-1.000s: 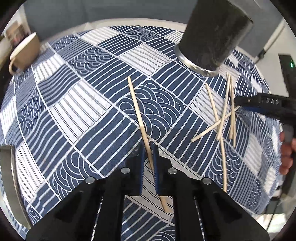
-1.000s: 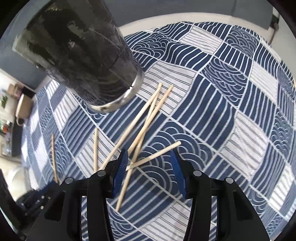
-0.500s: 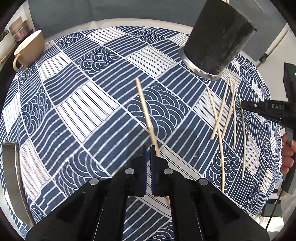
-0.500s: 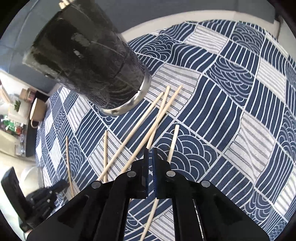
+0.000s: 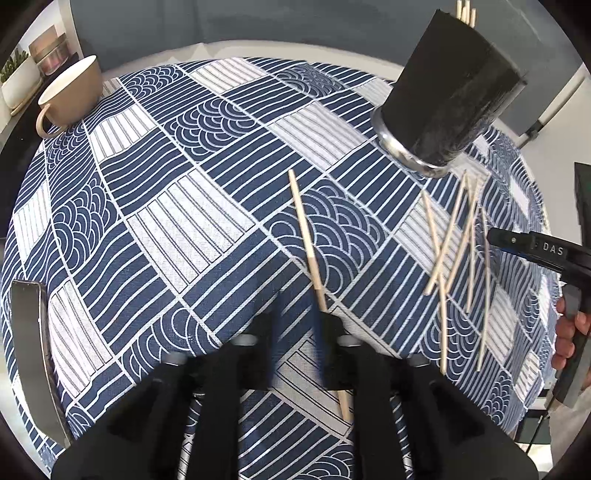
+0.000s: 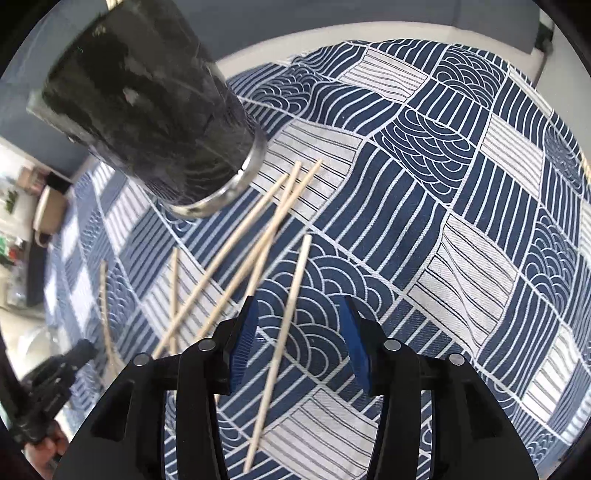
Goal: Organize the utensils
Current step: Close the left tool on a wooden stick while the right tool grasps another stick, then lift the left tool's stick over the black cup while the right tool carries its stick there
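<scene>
A single wooden chopstick [image 5: 303, 229] lies on the blue patterned cloth. Its near part runs under the right finger of my left gripper [image 5: 297, 332], whose blurred jaws are opening with no grip showing. My right gripper [image 6: 299, 343] is also opening. Its blue pads [image 6: 243, 343] stand apart on either side of another chopstick [image 6: 291, 295], which lies lengthwise on the cloth and touches neither pad. Several loose chopsticks [image 5: 454, 240] [image 6: 236, 251] lie crossed beside the tall black holder [image 5: 450, 110] [image 6: 147, 110]. A few chopstick tips [image 5: 465, 11] stick out of its top.
A beige cup [image 5: 70, 96] [image 6: 48, 206] stands at the far left of the table. A curved metal piece [image 5: 33, 350] sits at the cloth's left edge. A person's hand [image 5: 572, 332] holds the right gripper's handle. The cloth falls away at the table's round rim.
Half a second ago both grippers were shut on their chopsticks; both have since opened. The right one's chopstick has turned from crosswise to lengthwise between the pads.
</scene>
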